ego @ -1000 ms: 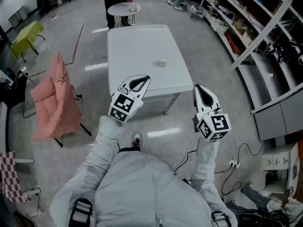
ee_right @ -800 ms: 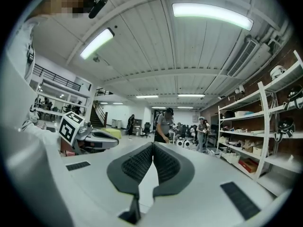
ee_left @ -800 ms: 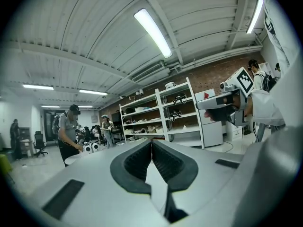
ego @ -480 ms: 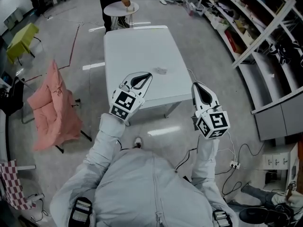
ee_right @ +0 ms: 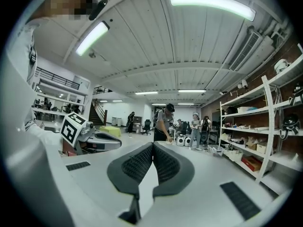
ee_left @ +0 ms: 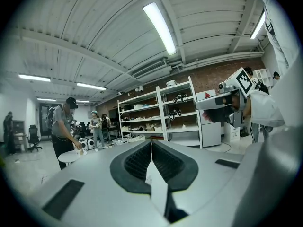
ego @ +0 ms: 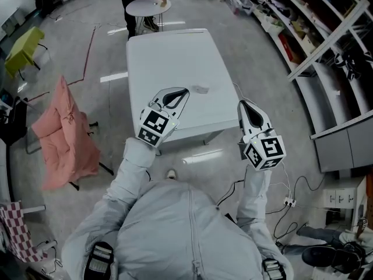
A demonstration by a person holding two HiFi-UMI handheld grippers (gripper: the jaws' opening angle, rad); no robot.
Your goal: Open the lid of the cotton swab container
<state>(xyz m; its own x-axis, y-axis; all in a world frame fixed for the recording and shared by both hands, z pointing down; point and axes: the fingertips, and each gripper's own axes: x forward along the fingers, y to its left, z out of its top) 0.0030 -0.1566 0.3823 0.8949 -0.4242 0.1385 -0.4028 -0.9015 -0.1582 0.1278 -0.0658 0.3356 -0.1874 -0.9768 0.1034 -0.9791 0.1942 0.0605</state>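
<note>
**Approach to table: lid step not begun**

The table [ego: 169, 57] at 12 o'clock sits nearer than a second ago. The person is walking up, so I judge this as approach only. The left gripper [ego: 184, 90] at 11 o'clock and the right gripper [ego: 243, 102] at 1 o'clock are both clenched on nothing, over the table's near edge. The container [ego: 201, 89] lies untouched on the tabletop, at 12 o'clock, toward the right side. It is small, pale and low, and the lid is too small to make out.
</note>
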